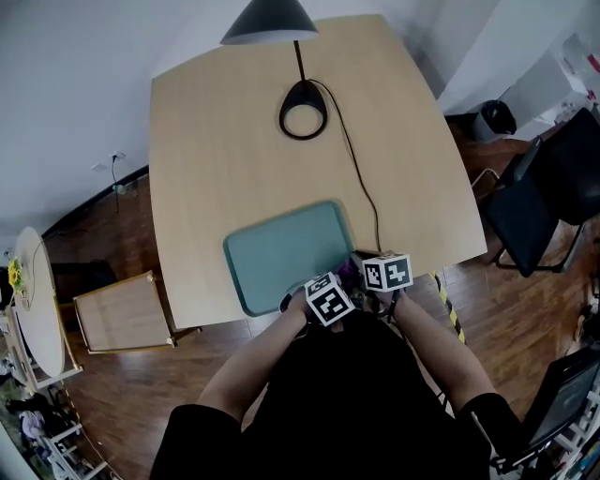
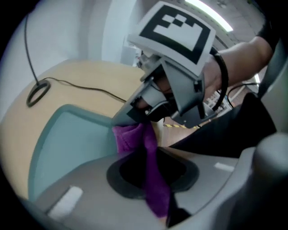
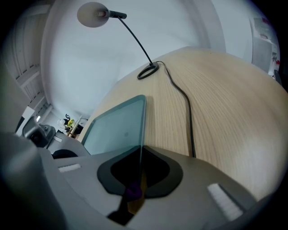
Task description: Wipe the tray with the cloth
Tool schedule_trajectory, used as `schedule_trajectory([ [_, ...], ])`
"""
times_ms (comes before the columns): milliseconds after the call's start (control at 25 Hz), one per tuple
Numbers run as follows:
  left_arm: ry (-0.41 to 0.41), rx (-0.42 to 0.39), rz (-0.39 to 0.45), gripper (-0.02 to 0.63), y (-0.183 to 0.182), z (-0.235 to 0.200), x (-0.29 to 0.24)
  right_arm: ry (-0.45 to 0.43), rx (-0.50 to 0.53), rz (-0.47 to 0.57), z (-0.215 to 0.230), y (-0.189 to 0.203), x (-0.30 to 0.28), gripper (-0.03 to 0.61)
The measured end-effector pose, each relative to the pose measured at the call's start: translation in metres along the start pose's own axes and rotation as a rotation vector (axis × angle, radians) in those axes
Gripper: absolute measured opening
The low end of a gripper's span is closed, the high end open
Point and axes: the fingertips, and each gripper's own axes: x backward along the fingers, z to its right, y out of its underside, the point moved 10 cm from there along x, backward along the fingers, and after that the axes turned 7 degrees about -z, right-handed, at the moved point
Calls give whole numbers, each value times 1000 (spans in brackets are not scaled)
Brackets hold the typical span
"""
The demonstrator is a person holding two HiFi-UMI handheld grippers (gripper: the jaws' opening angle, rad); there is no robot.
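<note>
Tray: the teal tray [image 1: 272, 258] is laid flat at the 6 o'clock edge of the wooden table [image 1: 225, 141], close to the person, and nothing is seen lying on its floor.
Cloth: the purple cloth [image 2: 148, 148] is bunched at the tray's 4 o'clock corner, and a strip is drawn from there into the left gripper's jaws.
Left gripper: the left gripper [image 2: 153, 179] is pressed together on that strip, judged to be taking the cloth in hand so that it can be dragged over the tray.
Right gripper: the right gripper [image 3: 137, 173] is clamped on the tray's thin rim at the same corner, with a scrap of purple seen in the gap; the tray is probably being steadied against sliding while it is wiped.
Crowding: the two grippers are set almost touching at one corner, so the wiping gripper's way inward, toward 10 o'clock, is partly blocked by the other.
Lamp: a black desk lamp [image 1: 269, 21] with a ring base [image 1: 303, 111] is stood at 12 o'clock, well apart from the tray.
Cable: its cable [image 1: 361, 178] is run down past the tray's 3 o'clock side, near enough to be caught by a wide stroke.
Beyond: a dark chair [image 1: 525, 216] is placed off the table at 3 o'clock.
</note>
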Motion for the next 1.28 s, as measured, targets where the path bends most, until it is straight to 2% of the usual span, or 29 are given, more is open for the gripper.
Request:
schedule_trajectory([
  [80,31,-46,-20,97,-1,-4,1,-5,1,2,1,1,0,21],
  [160,48,-58,-34,97,1,-10,5,-8,4,0,1,3,-1,21],
  [360,22,-85,-70,97,3,-31,23,-19,10,-22,2,6,-4,23],
  [480,-24,-54,-62,97,5,-59,38,-23,19,-32,1,4,-5,24],
  [600,-113,-19,-37,97,-5,-96,59,-19,27,-32,1,4,-5,25],
  [760,-227,-67,-46,97,-26,-135,82,-13,28,-35,-4,5,-6,25],
  [880,-270,-97,-76,97,-37,-153,85,-10,28,-35,-8,5,-6,25],
  [1000,-247,-99,-96,97,-42,-155,76,-12,26,-29,-7,4,-4,25],
  [1160,-202,-105,-131,97,-31,-140,50,-14,26,-23,-5,5,-2,25],
  [1280,-157,-59,-100,95,-23,-128,39,-15,31,-16,-4,6,-1,25],
])
